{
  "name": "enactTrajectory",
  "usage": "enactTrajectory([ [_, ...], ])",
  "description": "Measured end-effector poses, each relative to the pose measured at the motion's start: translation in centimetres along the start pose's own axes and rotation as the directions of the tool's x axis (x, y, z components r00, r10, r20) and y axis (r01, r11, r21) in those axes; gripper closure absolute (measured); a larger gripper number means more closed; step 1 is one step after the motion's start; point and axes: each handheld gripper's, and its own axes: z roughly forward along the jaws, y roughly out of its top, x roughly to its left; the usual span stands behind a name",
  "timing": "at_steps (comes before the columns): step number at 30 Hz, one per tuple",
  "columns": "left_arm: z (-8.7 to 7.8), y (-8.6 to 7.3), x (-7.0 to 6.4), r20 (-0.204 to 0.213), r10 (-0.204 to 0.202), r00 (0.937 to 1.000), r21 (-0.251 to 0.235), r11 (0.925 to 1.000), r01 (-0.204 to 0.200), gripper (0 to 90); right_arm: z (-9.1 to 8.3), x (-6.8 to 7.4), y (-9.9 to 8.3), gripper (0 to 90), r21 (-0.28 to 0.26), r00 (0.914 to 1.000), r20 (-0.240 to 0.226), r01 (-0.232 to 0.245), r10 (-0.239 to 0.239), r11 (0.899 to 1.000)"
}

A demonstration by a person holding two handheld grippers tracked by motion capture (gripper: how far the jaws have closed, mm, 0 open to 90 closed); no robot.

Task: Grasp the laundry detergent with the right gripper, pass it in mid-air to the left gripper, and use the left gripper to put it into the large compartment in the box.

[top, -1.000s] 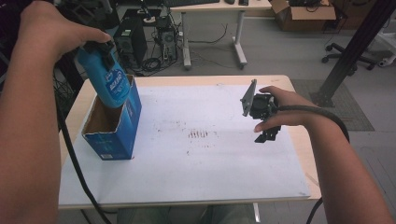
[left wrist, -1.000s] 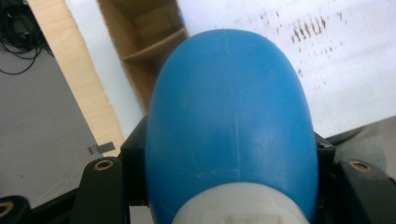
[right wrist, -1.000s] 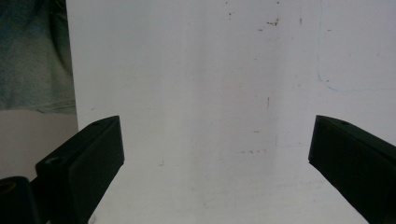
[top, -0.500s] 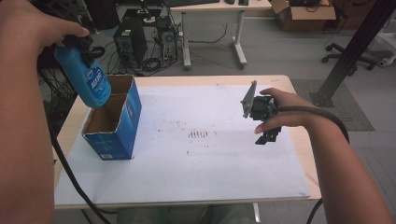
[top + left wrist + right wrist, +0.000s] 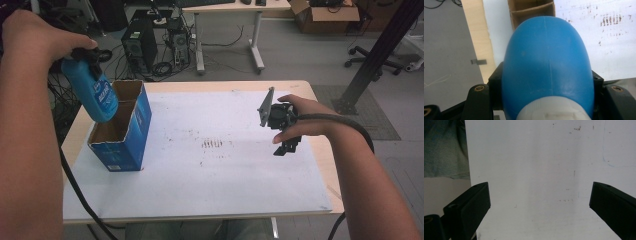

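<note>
A blue bottle (image 5: 92, 92) with a white cap hangs tilted over the left rim of an open blue cardboard box (image 5: 127, 142) at the table's left. My left gripper (image 5: 82, 55) is shut on the bottle's upper end, high above the box. Seen from the left gripper view, the blue bottle (image 5: 546, 65) sits between the black jaws, with the box's brown compartments (image 5: 531, 11) beyond it. My right gripper (image 5: 287, 145) hovers over the right side of the white sheet (image 5: 225, 185). The right gripper view has that gripper (image 5: 539, 202) open, its jaws wide apart with nothing between them.
The white sheet covers most of the wooden table (image 5: 320, 100) and carries brown stains (image 5: 212, 144) at its middle. Black cables trail from both grippers. Behind the table stand computer towers (image 5: 137, 45), another desk and a cardboard box (image 5: 325, 12) on the floor.
My left gripper has carried the blue bottle up and leftward, out of the box's top toward its left rim. The right gripper has stayed in place.
</note>
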Motion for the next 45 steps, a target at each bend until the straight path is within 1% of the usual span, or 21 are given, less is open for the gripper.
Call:
enactTrajectory([
  [4, 1.0, 0.0, 0.1, -0.004, -0.001, 1.0000, 0.007, 1.0000, 0.001, 38.6, 0.0, 0.1, 0.0, 3.8, 0.000, 0.9999, -0.014, 0.001, -0.001, 1.000],
  [14, 4.1, 0.3, 0.5, 0.014, -0.005, 0.9999, 0.024, 0.9997, 0.005, 38.6, -0.1, 0.2, 0.0, 3.6, 0.008, 0.9997, -0.026, 0.001, -0.001, 1.000],
  [17, 4.9, 0.3, 0.6, 0.019, -0.014, 0.9997, 0.032, 0.9994, 0.014, 38.7, -0.1, 0.2, 0.0, 3.5, 0.009, 0.9996, -0.029, 0.001, -0.001, 1.000],
  [18, 5.1, 0.4, 0.6, 0.016, -0.010, 0.9998, 0.035, 0.9993, 0.010, 38.7, -0.1, 0.2, 0.0, 3.6, 0.009, 0.9995, -0.031, 0.001, -0.001, 1.000],
  [21, 5.7, 0.4, 0.7, 0.009, -0.016, 0.9998, 0.034, 0.9993, 0.015, 38.7, -0.1, 0.2, 0.0, 3.5, 0.011, 0.9994, -0.034, -0.005, 0.005, 1.000],
  [23, 6.1, 0.5, 0.7, 0.006, -0.013, 0.9999, 0.037, 0.9992, 0.012, 38.7, 0.0, 0.1, 0.0, 3.5, 0.006, 0.9994, -0.035, 0.001, -0.001, 1.000],
  [25, 6.7, 0.5, 0.6, 0.009, -0.018, 0.9998, 0.037, 0.9992, 0.018, 38.7, 0.1, 0.1, 0.0, 3.6, 0.004, 0.9994, -0.036, -0.001, 0.001, 1.000],
  [29, 7.8, 0.6, 0.6, 0.012, -0.008, 0.9999, 0.042, 0.9991, 0.008, 38.6, 0.2, 0.1, 0.0, 3.6, 0.000, 0.9993, -0.037, 0.002, -0.002, 1.000],
  [30, 8.1, 0.6, 0.5, 0.013, -0.010, 0.9999, 0.044, 0.9990, 0.009, 38.6, 0.2, 0.1, 0.0, 3.6, 0.004, 0.9992, -0.039, -0.005, 0.005, 1.000],
  [34, 9.1, 0.7, 0.4, 0.006, -0.004, 1.0000, 0.048, 0.9988, 0.004, 38.6, 0.2, 0.1, 0.1, 3.5, -0.002, 0.9993, -0.037, 0.002, -0.002, 1.000],
  [41, 10.9, 0.7, 0.4, 0.004, -0.010, 0.9999, 0.047, 0.9988, 0.010, 38.6, 0.2, 0.1, 0.0, 3.5, -0.004, 0.9993, -0.036, 0.005, -0.006, 1.000],
  [43, 11.4, 0.7, 0.4, 0.000, -0.003, 1.0000, 0.051, 0.9987, 0.003, 38.6, 0.1, 0.1, 0.0, 3.6, -0.005, 0.9993, -0.037, 0.002, -0.002, 1.000],
  [45, 11.8, 0.6, 0.4, 0.001, -0.006, 1.0000, 0.058, 0.9983, 0.006, 38.6, 0.1, 0.1, 0.0, 3.5, -0.002, 0.9993, -0.037, -0.004, 0.004, 1.000],
])
